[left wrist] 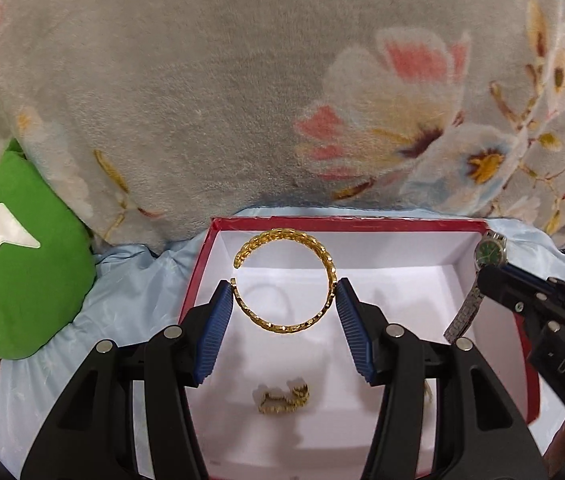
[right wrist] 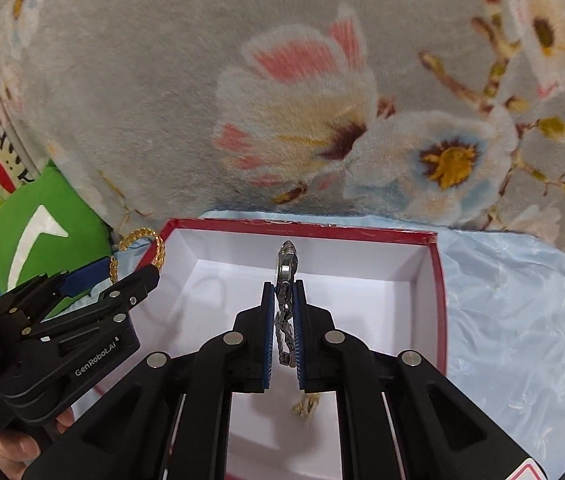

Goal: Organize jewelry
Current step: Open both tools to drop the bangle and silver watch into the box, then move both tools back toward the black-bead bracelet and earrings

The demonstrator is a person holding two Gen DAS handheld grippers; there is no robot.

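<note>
Left wrist view shows, largest first, one grey plush blanket with pink and white flowers (left wrist: 202,100) filling the background, and one pale blue satin sheet (left wrist: 130,280) spread below it. One green cushion with a white arrow shape (left wrist: 18,268) sits at the left edge, touching the sheet.

On the sheet lies one open red cardboard box with a white inside (left wrist: 202,264). Two black tools with blue ribbed pads are over it. The left tool (left wrist: 284,304) pinches one gold chain-link open bangle (left wrist: 326,268) by its sides, the pads touching the metal left and right, the ring held above the box floor with its gap at the upper left. The right tool (left wrist: 486,276) enters from the right, over the box's right wall.

Right wrist view shows the right tool's (right wrist: 283,292) pads pressed together on one silver metal-link wristwatch with a green dial (right wrist: 285,268); the case stands edge-on above the fingertips and the band hangs down between the pads, all above the box interior. The left tool appears at the left there, with part of a person's hand (right wrist: 14,448) beneath it.

Smallest, one crumpled gold chain piece (left wrist: 284,398) rests on the white box floor, beneath the bangle and apart from it.
</note>
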